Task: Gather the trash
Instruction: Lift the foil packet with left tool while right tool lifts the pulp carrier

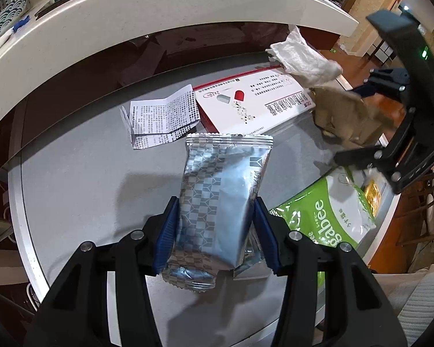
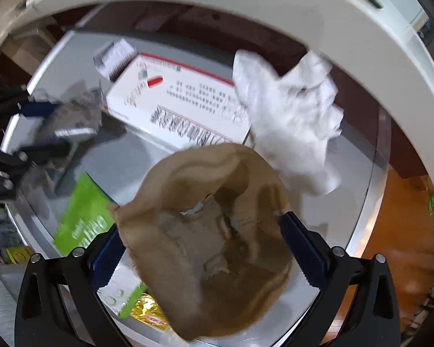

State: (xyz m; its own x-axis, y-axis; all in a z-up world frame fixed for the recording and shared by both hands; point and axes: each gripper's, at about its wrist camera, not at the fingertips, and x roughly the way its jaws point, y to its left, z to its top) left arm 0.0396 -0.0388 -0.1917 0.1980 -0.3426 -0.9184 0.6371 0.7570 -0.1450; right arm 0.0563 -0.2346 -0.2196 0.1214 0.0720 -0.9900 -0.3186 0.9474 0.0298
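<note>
Two grippers, both loaded.
My left gripper [image 1: 215, 225] clamps the silver packet [image 1: 220, 202]; my right gripper [image 2: 205, 245] grips the brown paper [image 2: 214, 231] above the tabletop [image 1: 86, 173].

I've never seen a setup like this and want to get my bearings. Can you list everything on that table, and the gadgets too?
silver wrapper: one, silver-blue checked, held above the table between the left fingers
brown paper bag: one, tan, crumpled, mouth open, between the right fingers
white tissue: one, white, crumpled, at the far edge beside the box
medicine box: one, white with red edge, lying flat at the far side
leaflet: one, white with black print, folded, left of the box
green packet: one, green and white, near right edge
gold wrapper: one, gold, by the green packet
table: one, grey, round
left gripper: one, black with blue fingers
right gripper: one, black with blue fingers
</note>
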